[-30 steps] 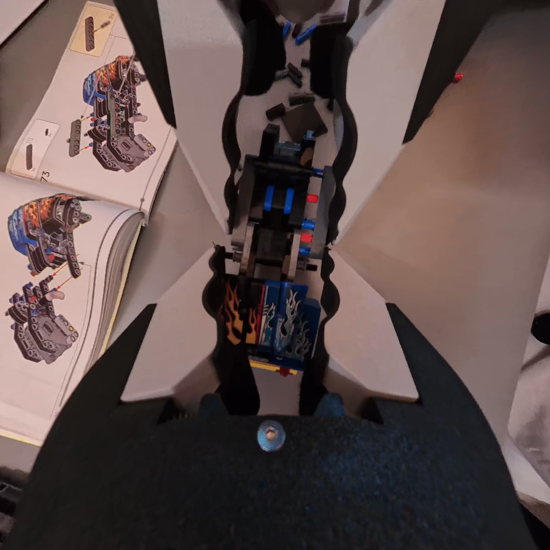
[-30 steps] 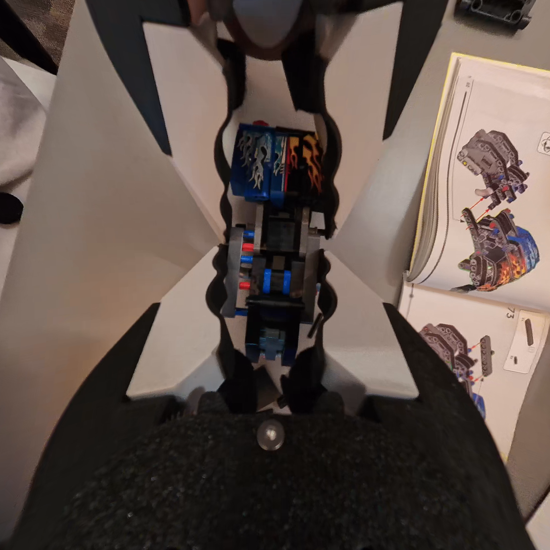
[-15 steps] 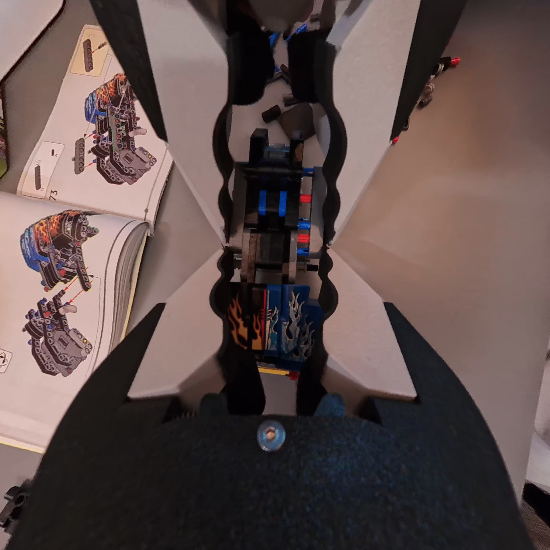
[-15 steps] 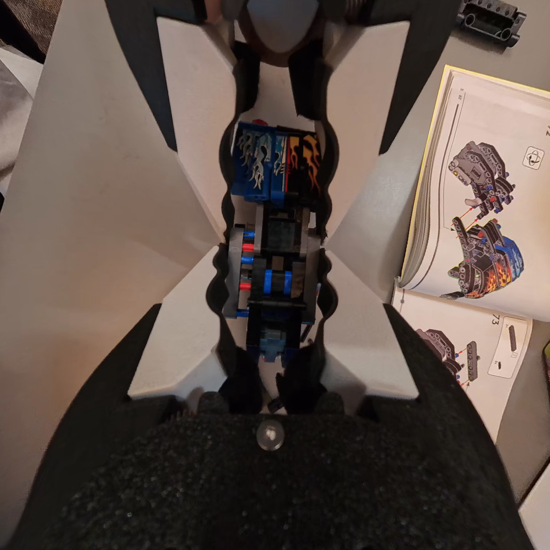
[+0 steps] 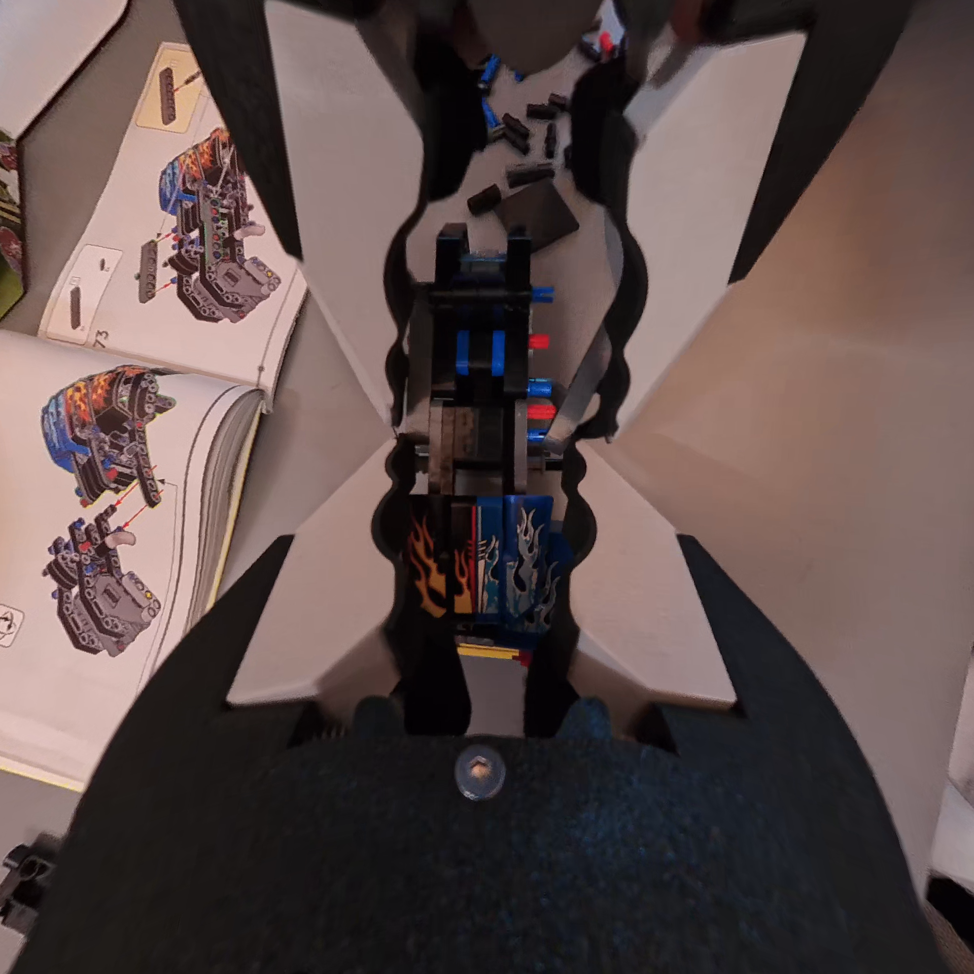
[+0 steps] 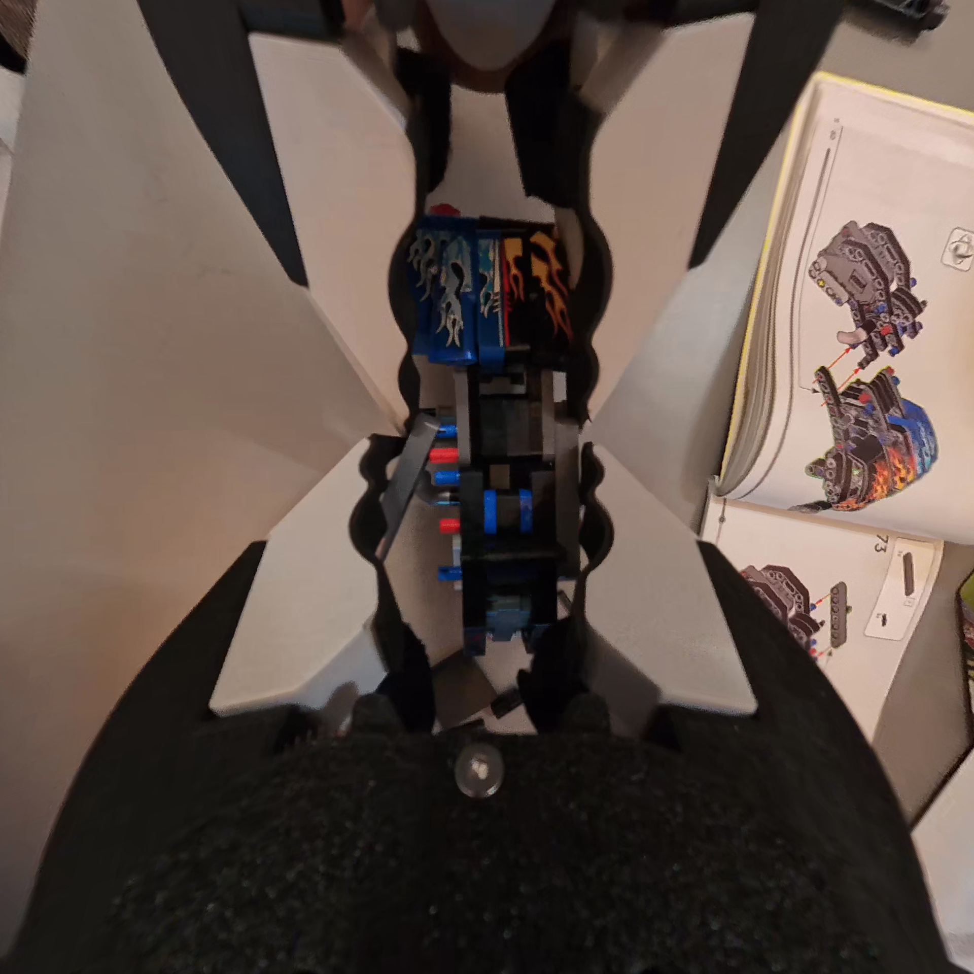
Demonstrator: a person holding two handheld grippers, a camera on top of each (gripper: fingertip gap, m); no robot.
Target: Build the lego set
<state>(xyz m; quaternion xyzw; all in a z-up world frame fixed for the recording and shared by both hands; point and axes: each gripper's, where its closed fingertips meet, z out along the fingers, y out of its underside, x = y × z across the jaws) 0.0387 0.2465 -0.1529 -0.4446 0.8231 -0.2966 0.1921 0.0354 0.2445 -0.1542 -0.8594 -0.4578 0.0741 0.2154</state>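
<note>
Both hand-held grippers, left [image 5: 482, 453] and right [image 6: 490, 437], pinch the lego model [image 5: 477, 421] from opposite ends.

The blocky plastic lego model [image 5: 477, 464] is black and grey with blue and red pins; its panels bear orange and silver-blue flames. The open paper instruction booklet [image 5: 121, 474] is white, yellow-edged.

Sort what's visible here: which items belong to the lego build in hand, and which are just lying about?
In use:
- lego model, held between left gripper and right gripper
- grey beam leaning off its pins
- instruction booklet

Lying about:
- loose black pieces
- green packet
</note>
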